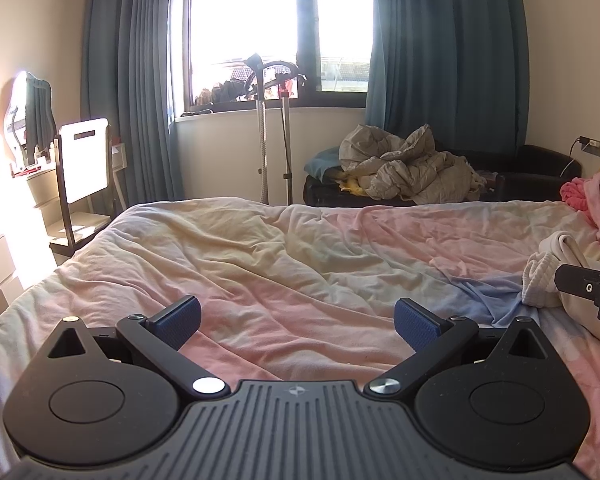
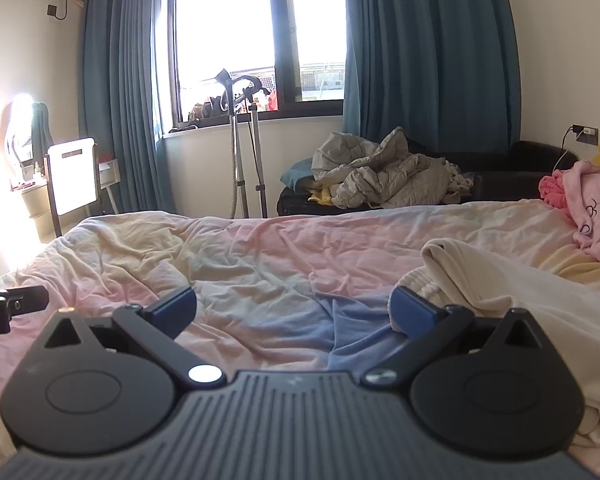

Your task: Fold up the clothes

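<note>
Two tools are in view, one per hand, each with two blue-padded fingers. The left tool (image 1: 297, 322) hangs low over the bed (image 1: 260, 264) with its fingers spread wide and nothing between them. The right tool (image 2: 293, 310) is likewise spread wide and holds nothing; its right finger (image 2: 414, 312) sits just beside the ribbed edge of the cream garment (image 2: 472, 280), though whether it touches the cloth cannot be told. Each tool also shows at the edge of the other's view as a black tip.

One bed fills the middle of both views, covered by a rumpled sheet in pale pink, yellow and a blue patch.

The cream garment, the only one close at hand, lies on the bed's right side, ahead and right of the right tool. Its gathered, ribbed end points left toward the middle of the bed, and its long axis runs from there off to the right and toward the near edge of the right wrist view. From the left wrist view its ribbed end (image 1: 540, 276) sits just left of the right tool's tip.

Farther right, one pink bundle (image 2: 592, 208) lies on the bed.

Beyond the bed are one dark couch (image 2: 496, 176) carrying one grey quilt (image 2: 384, 176), one garment steamer stand (image 2: 240, 152), one chair (image 2: 74, 176), two blue curtains (image 2: 120, 92) and one window (image 2: 260, 36).
</note>
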A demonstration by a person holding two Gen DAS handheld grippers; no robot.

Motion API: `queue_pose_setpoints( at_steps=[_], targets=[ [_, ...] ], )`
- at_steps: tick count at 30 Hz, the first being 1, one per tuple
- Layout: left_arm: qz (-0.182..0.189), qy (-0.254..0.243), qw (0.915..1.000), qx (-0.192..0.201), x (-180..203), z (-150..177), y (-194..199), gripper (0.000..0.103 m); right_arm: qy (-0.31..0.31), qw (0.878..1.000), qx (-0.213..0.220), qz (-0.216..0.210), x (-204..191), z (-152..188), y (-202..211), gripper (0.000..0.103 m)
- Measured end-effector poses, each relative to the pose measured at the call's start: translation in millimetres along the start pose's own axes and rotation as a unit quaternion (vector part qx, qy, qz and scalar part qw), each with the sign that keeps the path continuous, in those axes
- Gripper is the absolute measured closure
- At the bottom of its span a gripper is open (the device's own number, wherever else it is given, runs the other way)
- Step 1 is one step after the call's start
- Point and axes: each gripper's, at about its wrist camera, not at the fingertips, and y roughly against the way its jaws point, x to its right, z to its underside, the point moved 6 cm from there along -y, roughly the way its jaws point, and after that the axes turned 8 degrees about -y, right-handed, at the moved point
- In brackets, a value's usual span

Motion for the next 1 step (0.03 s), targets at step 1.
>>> queue_pose_setpoints(
  at_steps=[1],
  targets=[
    [0.0,0.0,1.0,0.0,0.0,0.0,-0.1,0.0,0.0,1.0,0.0,0.0,0.1,0.3,-0.3,0.0]
  ],
)
